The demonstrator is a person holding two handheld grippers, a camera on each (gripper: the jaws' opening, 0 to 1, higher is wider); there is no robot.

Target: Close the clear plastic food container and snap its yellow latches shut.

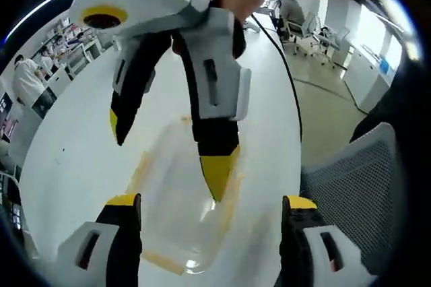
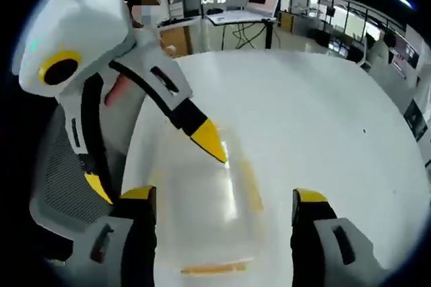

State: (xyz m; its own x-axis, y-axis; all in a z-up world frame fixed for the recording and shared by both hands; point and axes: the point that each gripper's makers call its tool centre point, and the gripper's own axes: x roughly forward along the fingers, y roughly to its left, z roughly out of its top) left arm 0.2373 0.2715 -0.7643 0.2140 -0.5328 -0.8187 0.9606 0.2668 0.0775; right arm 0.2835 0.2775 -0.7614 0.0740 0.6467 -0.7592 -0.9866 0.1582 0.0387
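Both grippers hang over the clear container (image 1: 180,199), jaws spread wide and gripping nothing.
The container blurs into the white table (image 1: 74,159); its yellow latches (image 2: 214,268) are smeared streaks. It lies between and just ahead of the left gripper (image 1: 212,201), likewise the right gripper (image 2: 225,196). A mesh chair (image 1: 353,172) is beside the table, an office beyond.

My two grippers, the left gripper (image 1: 212,209) and right gripper (image 2: 222,206), wear white housings, black jaws tipped in yellow, and a yellow-ringed round port up top.
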